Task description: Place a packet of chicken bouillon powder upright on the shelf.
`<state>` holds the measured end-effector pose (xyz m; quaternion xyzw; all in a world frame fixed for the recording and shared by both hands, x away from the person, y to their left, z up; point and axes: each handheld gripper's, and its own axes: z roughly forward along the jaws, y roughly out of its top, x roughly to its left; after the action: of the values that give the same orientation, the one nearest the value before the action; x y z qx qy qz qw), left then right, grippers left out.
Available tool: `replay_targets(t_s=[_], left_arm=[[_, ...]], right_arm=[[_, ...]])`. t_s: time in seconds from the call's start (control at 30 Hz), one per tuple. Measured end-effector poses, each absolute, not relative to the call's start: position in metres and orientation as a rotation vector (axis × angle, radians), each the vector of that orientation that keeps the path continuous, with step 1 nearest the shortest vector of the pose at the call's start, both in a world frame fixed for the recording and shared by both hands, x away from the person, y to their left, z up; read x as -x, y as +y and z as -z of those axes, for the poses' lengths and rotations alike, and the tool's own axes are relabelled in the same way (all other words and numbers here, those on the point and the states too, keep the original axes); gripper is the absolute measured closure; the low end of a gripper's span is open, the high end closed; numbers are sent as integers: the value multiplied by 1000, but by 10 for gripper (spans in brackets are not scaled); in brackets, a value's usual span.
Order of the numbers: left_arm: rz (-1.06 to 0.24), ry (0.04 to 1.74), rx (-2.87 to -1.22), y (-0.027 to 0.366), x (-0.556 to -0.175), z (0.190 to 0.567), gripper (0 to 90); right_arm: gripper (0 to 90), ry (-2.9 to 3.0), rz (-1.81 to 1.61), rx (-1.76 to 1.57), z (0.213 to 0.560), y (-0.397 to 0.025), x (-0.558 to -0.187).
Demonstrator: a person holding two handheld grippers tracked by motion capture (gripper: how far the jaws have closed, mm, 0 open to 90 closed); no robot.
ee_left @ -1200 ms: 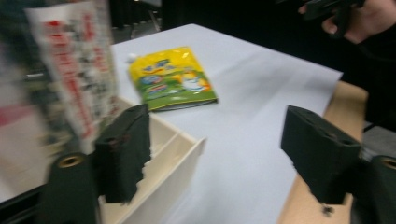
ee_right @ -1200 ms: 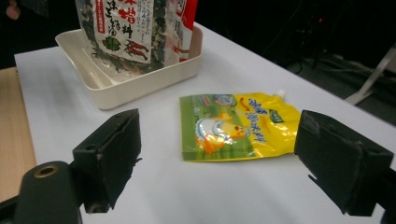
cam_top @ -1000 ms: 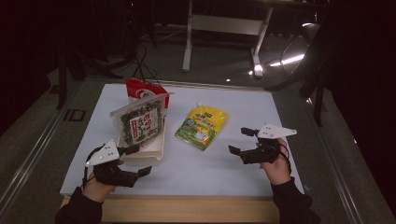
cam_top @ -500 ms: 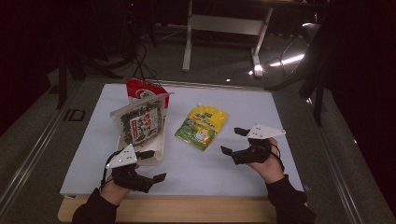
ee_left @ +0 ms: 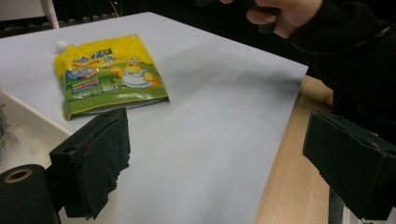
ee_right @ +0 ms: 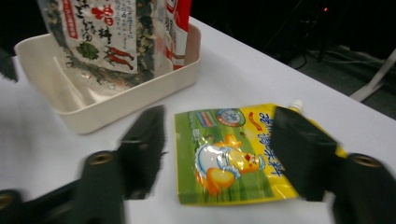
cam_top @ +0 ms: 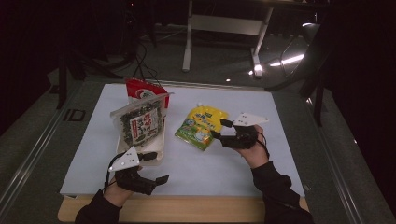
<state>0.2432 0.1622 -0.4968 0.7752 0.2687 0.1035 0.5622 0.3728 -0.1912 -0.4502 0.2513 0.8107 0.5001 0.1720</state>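
pouch [cam_top: 201, 127] flat on mat [cam_top: 280, 140], centre | tray [cam_top: 159, 151] just left of pouch, two packets standing in it, seaweed packet [cam_top: 138, 122] nearer, second packet [cam_top: 142, 90] behind | right gripper [cam_top: 220, 129] at pouch's right edge | left gripper [cam_top: 152, 167] near, before tray

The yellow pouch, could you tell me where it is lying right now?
In the high view the yellow pouch lies flat near the middle of the white mat, right of the cream tray and just ahead of the open right gripper.
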Motion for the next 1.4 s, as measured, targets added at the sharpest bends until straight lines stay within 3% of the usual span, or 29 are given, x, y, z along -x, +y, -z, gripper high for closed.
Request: replay_targets(t_s=[0.03, 0.53, 0.93, 1.4], left_arm=[[-240, 629, -1827, 162, -243, 497, 85], [-228, 626, -1838, 158, -241, 503, 85], [-222, 630, -1836, 160, -239, 505, 85], [-213, 635, -1837, 160, -235, 510, 85]], right_arm=[[477, 2300, -1410, -721, 452, -187, -380], [793, 2285, -1322, -868, 471, -169, -437], [896, 2309, -1263, -927, 478, -153, -479], [898, 2310, -1180, -1020, 485, -140, -522]])
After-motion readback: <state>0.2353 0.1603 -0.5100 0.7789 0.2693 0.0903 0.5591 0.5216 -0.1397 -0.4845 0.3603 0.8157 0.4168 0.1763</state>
